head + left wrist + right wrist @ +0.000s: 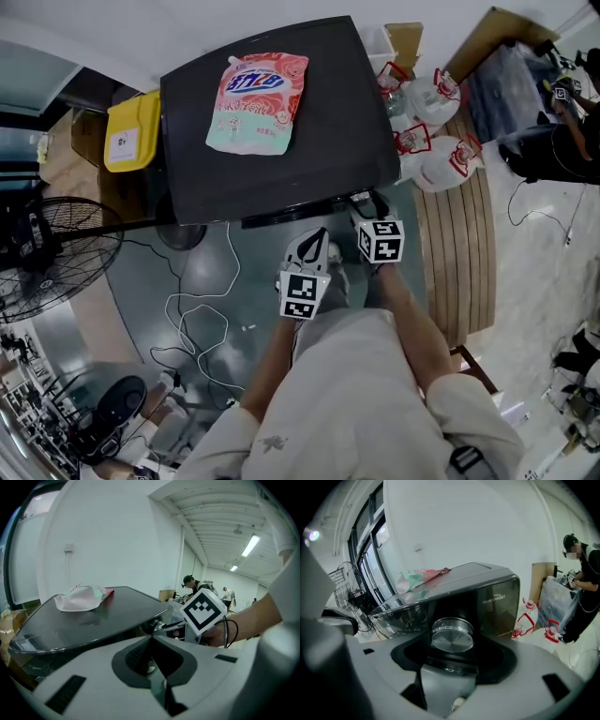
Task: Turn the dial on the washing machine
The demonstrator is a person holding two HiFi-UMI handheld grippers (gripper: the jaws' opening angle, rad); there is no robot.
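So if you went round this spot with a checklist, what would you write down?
Surface: washing machine, dark glossy top, bearing one detergent pouch.
Job's things: silver dial on the machine's front, between the jaws of the right gripper.
Clutter: yellow container on one side of the machine, white bags with red trim on the other.
Grippers: left gripper jaws together, empty; right gripper jaws around the dial, contact cannot be told.
Cables: white cable looped on the floor.
Surroundings: standing fan, slatted wooden platform, a person working behind.
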